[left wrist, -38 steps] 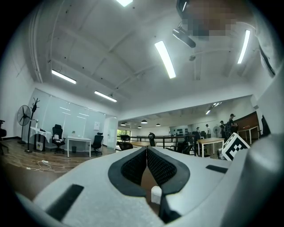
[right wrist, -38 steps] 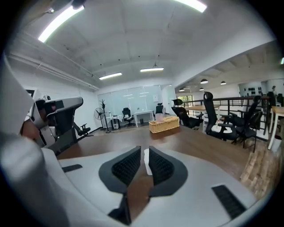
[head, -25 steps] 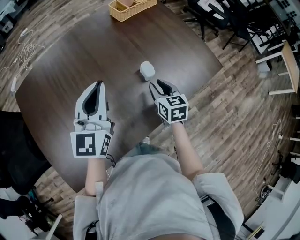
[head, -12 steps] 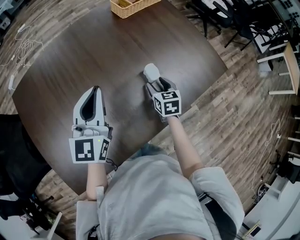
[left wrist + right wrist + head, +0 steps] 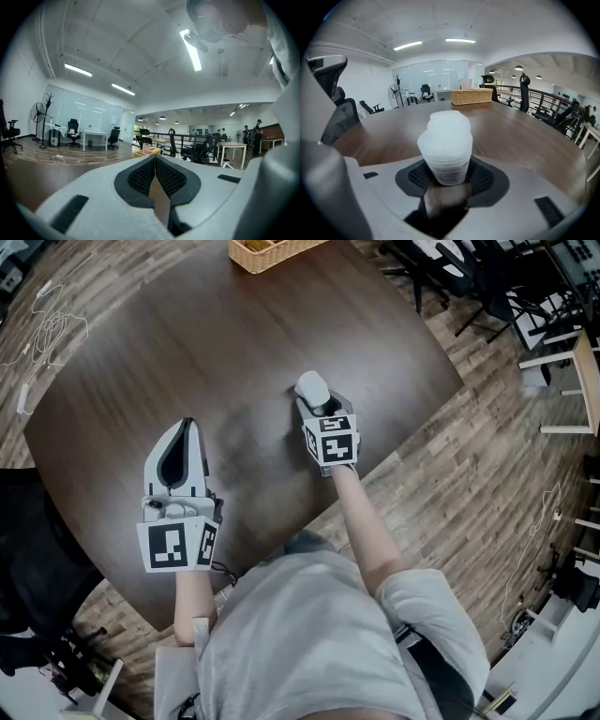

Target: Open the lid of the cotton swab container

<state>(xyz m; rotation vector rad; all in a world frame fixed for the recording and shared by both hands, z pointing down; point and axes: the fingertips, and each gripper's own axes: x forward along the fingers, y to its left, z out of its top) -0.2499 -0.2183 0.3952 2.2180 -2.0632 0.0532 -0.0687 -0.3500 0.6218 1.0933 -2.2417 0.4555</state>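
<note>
The cotton swab container (image 5: 312, 386) is a small translucent white tub with a domed lid, standing upright on the dark wooden table (image 5: 216, 343). In the right gripper view the container (image 5: 445, 140) fills the middle, its base between the two black pads. My right gripper (image 5: 317, 401) reaches around it from the near side; its jaws are opening, with the container between them and no firm press visible. My left gripper (image 5: 186, 426) rests over the table to the left, well apart from the container, shut with nothing in it. Its pads (image 5: 164, 176) meet in the left gripper view.
A wicker basket (image 5: 267, 251) stands at the table's far edge, also seen behind the container as a basket (image 5: 471, 96). The table's right edge runs close beside the right gripper. Office chairs (image 5: 487, 287) and a desk stand on the plank floor at the right.
My right gripper has moved forward up to the container and widened its jaws, so the container now stands between them. The left gripper has hardly moved.
</note>
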